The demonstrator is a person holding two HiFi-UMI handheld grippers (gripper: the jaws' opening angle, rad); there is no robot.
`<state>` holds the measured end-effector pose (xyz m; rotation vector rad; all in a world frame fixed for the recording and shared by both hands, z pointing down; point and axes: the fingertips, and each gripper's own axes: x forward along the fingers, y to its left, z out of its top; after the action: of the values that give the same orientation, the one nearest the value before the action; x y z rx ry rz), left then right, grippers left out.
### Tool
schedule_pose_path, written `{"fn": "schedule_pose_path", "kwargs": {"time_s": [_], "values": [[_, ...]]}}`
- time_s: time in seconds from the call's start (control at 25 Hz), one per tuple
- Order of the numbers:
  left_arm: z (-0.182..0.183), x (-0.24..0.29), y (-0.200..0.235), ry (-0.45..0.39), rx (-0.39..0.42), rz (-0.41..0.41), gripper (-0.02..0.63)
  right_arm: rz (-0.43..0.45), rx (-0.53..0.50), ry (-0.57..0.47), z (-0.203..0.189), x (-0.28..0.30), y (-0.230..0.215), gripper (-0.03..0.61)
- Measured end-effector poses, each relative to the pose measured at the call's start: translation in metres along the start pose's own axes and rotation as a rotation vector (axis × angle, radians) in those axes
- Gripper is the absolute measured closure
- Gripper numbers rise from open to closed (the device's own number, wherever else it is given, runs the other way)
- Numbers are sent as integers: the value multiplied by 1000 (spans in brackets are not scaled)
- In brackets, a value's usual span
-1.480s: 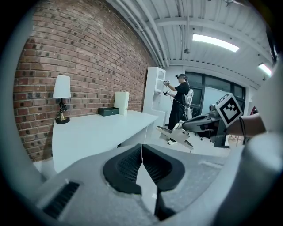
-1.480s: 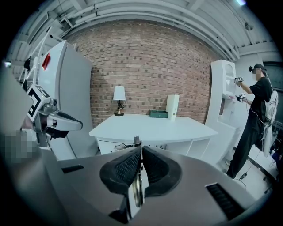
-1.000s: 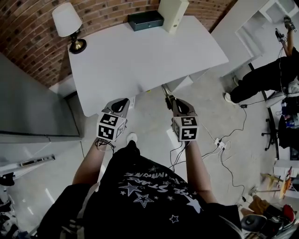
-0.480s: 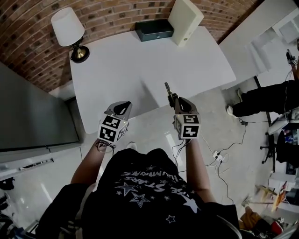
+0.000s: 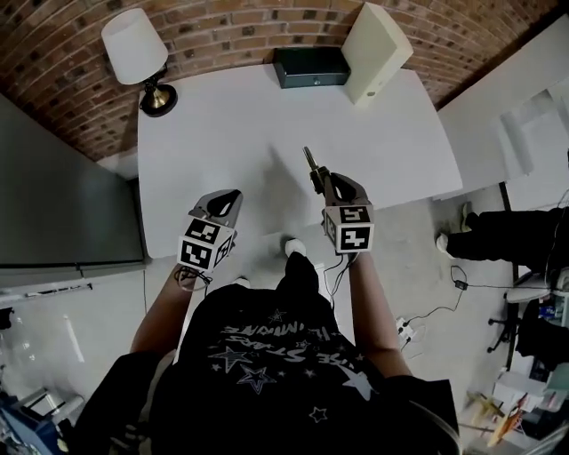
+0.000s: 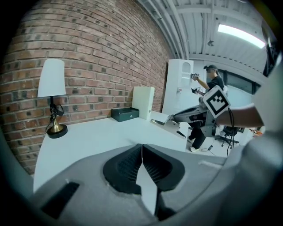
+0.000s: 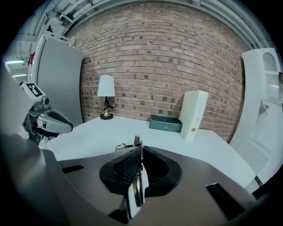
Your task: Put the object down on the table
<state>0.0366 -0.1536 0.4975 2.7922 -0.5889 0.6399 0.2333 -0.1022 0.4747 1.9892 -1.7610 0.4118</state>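
A tall grey panel (image 5: 62, 195) stands off the left side of the white worktop (image 5: 222, 133), and a brick wall (image 5: 240, 22) runs along the worktop's far side. On the worktop's far left corner sits a lamp (image 5: 135, 49) with a white shade and a brass foot.

The person (image 5: 276, 364) in the black star-printed shirt stands at the worktop's near edge. The left tongs (image 5: 229, 197) hang just over that edge, towards its left end. Their jaws are pressed flat together with nothing between them, as the left gripper view (image 6: 142, 148) makes plain.

At the middle of the worktop's far side, close to the wall, lies a dark green box (image 5: 311, 67).

The right tongs (image 5: 322, 178) reach in over the near edge, right of its middle. They are clamped on a thin metal object (image 5: 310, 161), a slim brassy strip that sticks out past the jaw tips and points towards the worktop's far side. It is not set down: it is carried in the grip above the white surface, and it looks clear of it. In the right gripper view (image 7: 140, 150) the jaws pinch it edge-on, with its tip (image 7: 136, 142) showing just beyond them.

A cream case (image 5: 375, 51) stands upright on the worktop's far right corner, just right of the green box. Off the worktop's right side, well apart from it, someone in black trousers (image 5: 511, 235) is on the floor.
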Motion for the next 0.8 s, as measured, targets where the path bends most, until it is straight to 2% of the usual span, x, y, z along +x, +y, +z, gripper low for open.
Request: {"fn": "schedule_pose_path", "kwargs": {"time_s": [0.2,0.48,0.8], "values": [[10,28,7,-8,-89,132,592,125,-104,-21,19,48,-26,566],[36,61,5,-14,-139,260,592,280,-258,-36,44,97,-53,566],[53,79,13,-6,-146,379,592,416,-621,-77,57,146,-59,566]]}}
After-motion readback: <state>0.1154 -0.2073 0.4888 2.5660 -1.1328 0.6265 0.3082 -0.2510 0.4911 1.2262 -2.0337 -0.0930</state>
